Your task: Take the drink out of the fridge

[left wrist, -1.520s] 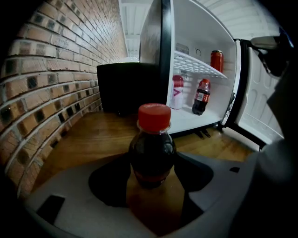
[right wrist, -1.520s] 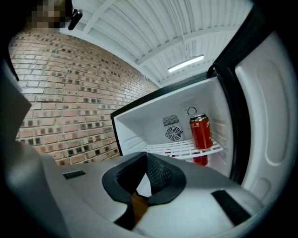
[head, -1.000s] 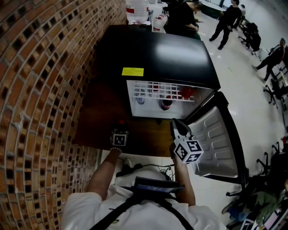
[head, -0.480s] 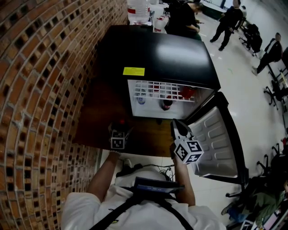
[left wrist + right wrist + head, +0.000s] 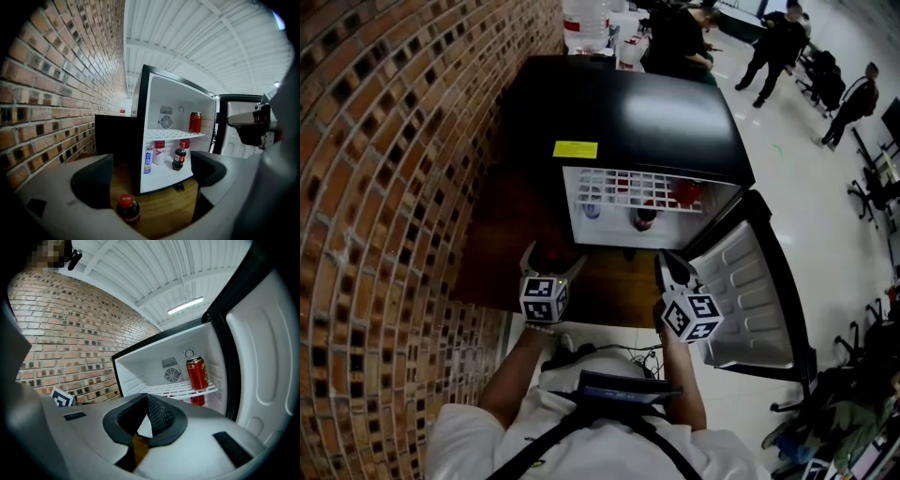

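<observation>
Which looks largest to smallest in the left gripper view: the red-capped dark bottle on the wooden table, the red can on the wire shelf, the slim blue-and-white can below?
1. red-capped dark bottle, though it sits nearest the camera.
2-3. red can and slim blue-and-white can: too alike to rank, one wider, one taller.

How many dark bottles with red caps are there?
2. One bottle stands on the wooden table before the fridge; the other bottle is inside, on its floor. More could hide behind.

The wooden table [image 5: 609, 281] bears the fridge [image 5: 619, 112] and a cola bottle [image 5: 128, 208].
</observation>
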`<state>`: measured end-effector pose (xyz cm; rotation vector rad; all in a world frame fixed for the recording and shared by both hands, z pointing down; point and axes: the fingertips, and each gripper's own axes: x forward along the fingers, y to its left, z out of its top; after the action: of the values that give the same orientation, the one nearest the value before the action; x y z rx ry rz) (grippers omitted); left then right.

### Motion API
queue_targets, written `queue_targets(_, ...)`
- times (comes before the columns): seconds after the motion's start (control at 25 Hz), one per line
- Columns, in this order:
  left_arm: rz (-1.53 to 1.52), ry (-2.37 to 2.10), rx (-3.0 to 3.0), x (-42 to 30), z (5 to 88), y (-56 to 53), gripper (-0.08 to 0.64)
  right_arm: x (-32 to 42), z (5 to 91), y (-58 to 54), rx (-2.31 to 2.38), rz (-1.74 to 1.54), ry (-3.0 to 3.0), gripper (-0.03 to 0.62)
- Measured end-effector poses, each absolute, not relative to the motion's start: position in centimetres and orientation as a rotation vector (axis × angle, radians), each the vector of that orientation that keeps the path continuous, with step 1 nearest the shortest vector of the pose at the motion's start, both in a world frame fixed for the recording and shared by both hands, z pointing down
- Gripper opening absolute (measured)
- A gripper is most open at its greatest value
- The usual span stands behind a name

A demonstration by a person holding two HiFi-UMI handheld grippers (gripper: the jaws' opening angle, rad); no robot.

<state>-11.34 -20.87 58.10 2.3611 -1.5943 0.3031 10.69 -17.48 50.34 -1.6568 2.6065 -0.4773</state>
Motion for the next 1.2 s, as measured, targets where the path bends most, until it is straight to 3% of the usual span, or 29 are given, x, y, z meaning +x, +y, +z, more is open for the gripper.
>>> queue_targets(0.32,0.230,-1.504,2.523,-6.3,52.1,-19.9,0.351,11.8,50.0,-17.0,-1.682,-0.462,2.584,0.017)
queue_targets(0.68,0.217,-1.381,2.641,-2.4,50.5,-19.1,0.000,12.2,49.5,-16.7,-1.707,-0.426,2.582,0.017)
queue_targets(1.2,0.216,-1.298,2.673,0.9,49.7,-18.8,0.000,11.7,48.7,-16.7,-1.713,-0.369,2.613,0.015)
